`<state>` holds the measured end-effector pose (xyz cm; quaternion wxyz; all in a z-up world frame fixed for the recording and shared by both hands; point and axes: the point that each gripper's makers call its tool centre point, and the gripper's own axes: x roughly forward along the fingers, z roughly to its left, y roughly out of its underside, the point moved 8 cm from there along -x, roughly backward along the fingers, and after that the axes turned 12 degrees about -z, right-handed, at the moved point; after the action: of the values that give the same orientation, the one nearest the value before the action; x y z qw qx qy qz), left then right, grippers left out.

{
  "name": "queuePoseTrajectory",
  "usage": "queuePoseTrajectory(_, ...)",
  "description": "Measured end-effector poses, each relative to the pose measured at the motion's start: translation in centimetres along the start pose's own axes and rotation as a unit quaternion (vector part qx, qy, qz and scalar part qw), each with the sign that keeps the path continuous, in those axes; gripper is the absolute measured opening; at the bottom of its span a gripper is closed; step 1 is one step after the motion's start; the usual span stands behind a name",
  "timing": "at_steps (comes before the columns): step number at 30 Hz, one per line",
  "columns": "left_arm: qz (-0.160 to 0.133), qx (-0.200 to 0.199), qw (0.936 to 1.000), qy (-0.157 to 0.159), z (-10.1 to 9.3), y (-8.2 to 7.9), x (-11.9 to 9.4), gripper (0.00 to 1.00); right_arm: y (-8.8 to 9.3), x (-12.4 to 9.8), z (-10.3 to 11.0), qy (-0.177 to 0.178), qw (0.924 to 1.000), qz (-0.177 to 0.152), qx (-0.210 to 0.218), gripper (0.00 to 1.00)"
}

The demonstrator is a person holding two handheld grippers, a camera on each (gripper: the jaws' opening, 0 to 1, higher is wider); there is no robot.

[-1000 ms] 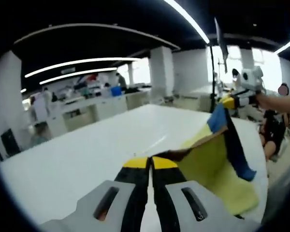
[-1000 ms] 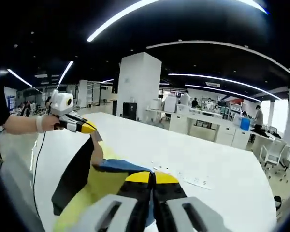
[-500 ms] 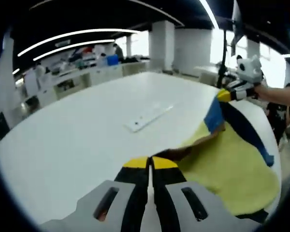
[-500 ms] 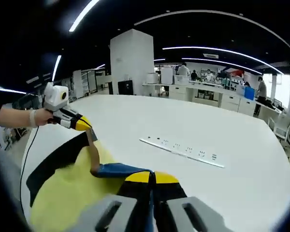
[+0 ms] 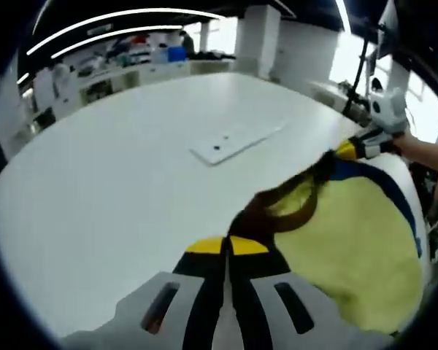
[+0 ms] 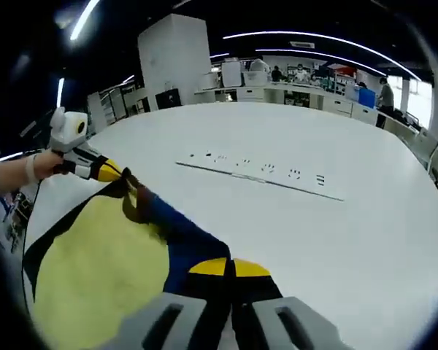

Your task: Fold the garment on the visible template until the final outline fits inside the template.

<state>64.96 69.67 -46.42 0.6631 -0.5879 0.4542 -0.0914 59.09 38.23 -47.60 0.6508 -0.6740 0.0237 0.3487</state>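
A yellow garment (image 5: 350, 248) with dark and blue trim hangs stretched between the two grippers over a large white table (image 5: 117, 168), its lower part spread toward the table's near edge. In the left gripper view, the left gripper (image 5: 227, 246) has its yellow-tipped jaws pressed together, pinching a brown edge of the garment just above the tips; the cloth runs from there to the right, where the right gripper (image 5: 348, 149), held in a hand (image 5: 423, 152), grips the far corner. In the right gripper view, the right gripper (image 6: 229, 267) likewise has its jaws closed tight on the blue edge of the garment (image 6: 95, 262), and the blue band leads up and left to the left gripper (image 6: 108, 172), which holds the other corner. A long, flat white strip (image 6: 259, 175) with small dark marks lies on the table (image 6: 350, 233) beyond the garment, well apart from it; the same strip (image 5: 237, 140) shows in the left gripper view. Desks and people stand in the room behind the table.
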Motion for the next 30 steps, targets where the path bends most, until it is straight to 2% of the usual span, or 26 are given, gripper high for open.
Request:
queuePoseTrajectory(9, 0.000, 0.016, 0.9999, 0.003, -0.2, 0.1, 0.2, 0.00, 0.2, -0.1, 0.0, -0.003, 0.9999, 0.006, -0.012, 0.00)
queuePoseTrajectory(13, -0.003, 0.029, 0.9995, 0.006, -0.4, 0.0, -0.2, 0.00, 0.1, -0.3, 0.2, -0.005, 0.9987, 0.004, -0.050, 0.00)
queuePoseTrajectory(17, -0.020, 0.053, 0.9984, 0.000, -0.4, -0.7, -0.8, 0.28, -0.6, -0.8, 0.6, -0.013, 0.9993, -0.027, -0.021, 0.22)
queuePoseTrajectory(19, -0.034, 0.060, 0.9976, 0.001, -0.5, -1.2, -1.3, 0.34, -0.8, -1.0, 0.7, -0.017, 0.9989, -0.034, -0.027, 0.32)
queuePoseTrajectory(20, -0.047, 0.062, 0.9969, 0.011, -0.8, -1.6, -1.5, 0.37, -0.9, -1.1, 0.8, -0.021, 0.9987, -0.039, -0.028, 0.37)
queuePoseTrajectory(22, -0.053, 0.067, 0.9961, 0.023, -1.3, -1.9, -1.9, 0.44, -1.1, -1.3, 1.2, -0.033, 0.9980, -0.051, -0.015, 0.46)
queuePoseTrajectory(25, -0.076, 0.101, 0.9913, 0.038, -2.0, -2.6, -2.3, 0.60, -1.2, -1.8, 1.9, -0.048, 0.9968, -0.063, -0.001, 0.63)
queuePoseTrajectory(26, -0.076, 0.100, 0.9913, 0.039, -2.2, -2.6, -2.5, 0.66, -1.2, -1.8, 2.0, -0.049, 0.9968, -0.063, -0.002, 0.70)
queuePoseTrajectory(28, -0.091, 0.093, 0.9902, 0.051, -2.9, -2.9, -2.8, 0.74, -1.2, -2.2, 2.5, -0.055, 0.9965, -0.062, -0.007, 0.75)
queuePoseTrajectory(30, -0.091, 0.095, 0.9899, 0.051, -3.2, -3.1, -3.2, 0.80, -1.3, -2.6, 2.9, -0.060, 0.9960, -0.066, -0.005, 0.80)
